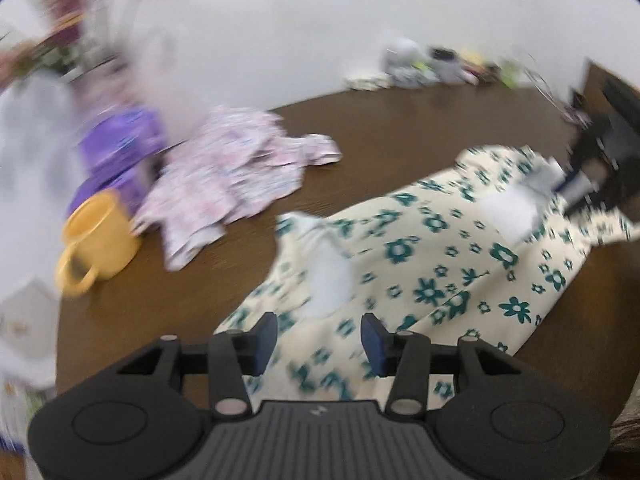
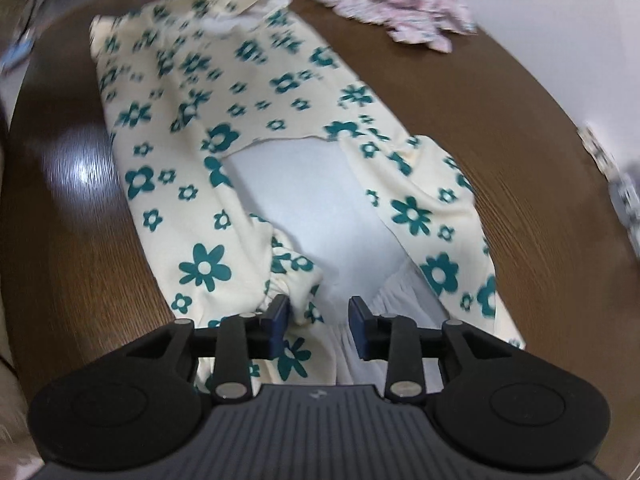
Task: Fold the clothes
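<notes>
My left tool (image 1: 319, 340) and right tool (image 2: 319, 324) both gape over the garment (image 2: 192, 128), holding nothing. Only my left view shows the mug (image 1: 100, 236) on the table (image 1: 400, 120); I cannot tell its contents.

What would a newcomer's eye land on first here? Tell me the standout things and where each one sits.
First, the cream garment with teal flowers, spread long across the middle of the brown table, its white lining showing. The right gripper hangs open above the garment's gathered near end. In the left wrist view, a yellow mug stands at the table's left edge beside a crumpled pink-patterned cloth, with the open left gripper over the flowered fabric.
</notes>
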The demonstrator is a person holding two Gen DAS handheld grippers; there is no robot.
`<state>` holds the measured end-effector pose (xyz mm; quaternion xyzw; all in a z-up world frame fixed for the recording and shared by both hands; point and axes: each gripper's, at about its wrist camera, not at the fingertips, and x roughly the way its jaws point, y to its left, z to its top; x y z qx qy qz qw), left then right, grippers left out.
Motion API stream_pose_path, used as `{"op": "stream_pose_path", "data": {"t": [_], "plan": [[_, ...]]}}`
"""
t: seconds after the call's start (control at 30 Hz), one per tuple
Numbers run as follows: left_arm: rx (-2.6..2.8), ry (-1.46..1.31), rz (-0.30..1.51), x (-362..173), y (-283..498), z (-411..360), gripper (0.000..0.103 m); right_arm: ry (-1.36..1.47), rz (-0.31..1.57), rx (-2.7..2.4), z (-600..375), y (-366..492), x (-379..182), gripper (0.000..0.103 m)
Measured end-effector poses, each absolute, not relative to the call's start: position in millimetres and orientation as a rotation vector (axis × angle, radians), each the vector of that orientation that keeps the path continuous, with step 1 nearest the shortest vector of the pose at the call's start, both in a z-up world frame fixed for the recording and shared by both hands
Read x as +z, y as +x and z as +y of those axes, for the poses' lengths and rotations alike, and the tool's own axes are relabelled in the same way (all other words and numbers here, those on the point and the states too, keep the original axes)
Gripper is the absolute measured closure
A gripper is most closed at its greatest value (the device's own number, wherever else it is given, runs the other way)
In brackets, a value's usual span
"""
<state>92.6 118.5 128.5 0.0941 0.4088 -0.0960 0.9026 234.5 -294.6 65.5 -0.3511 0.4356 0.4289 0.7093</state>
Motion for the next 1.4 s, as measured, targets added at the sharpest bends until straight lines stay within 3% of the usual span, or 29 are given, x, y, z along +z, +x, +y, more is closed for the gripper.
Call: {"op": "stream_pose_path", "data": {"t": [0.33, 0.37, 0.43, 0.7, 0.9, 1.03, 1.2, 1.4], "plan": [[-0.288, 0.04, 0.927, 87, 53, 133, 0.061, -0.666, 0.92, 0.885, -305, 220, 61, 0.068], [-0.294, 0.039, 0.936, 83, 53, 133, 0.064, -0.659, 0.917, 0.875, -306, 218, 61, 0.067], [-0.294, 0.03, 0.956, 76, 56, 133, 0.09, -0.642, 0.909, 0.854, -307, 215, 63, 0.067], [-0.299, -0.138, 0.943, 62, 58, 159, 0.095, -0.579, 0.878, 0.752, -319, 192, 64, 0.064], [-0.288, -0.272, 0.926, 51, 56, 176, 0.086, -0.538, 0.863, 0.691, -328, 183, 57, 0.064], [-0.199, -0.2, 0.804, 70, 40, 166, 0.058, -0.447, 0.822, 0.651, -342, 178, 67, 0.063], [-0.167, -0.091, 0.685, 91, 33, 135, 0.047, -0.245, 0.744, 0.558, -379, 155, 89, 0.047], [-0.348, -0.048, 0.694, 88, 66, 66, 0.043, -0.111, 0.741, 0.472, -411, 129, 80, 0.037]]}}
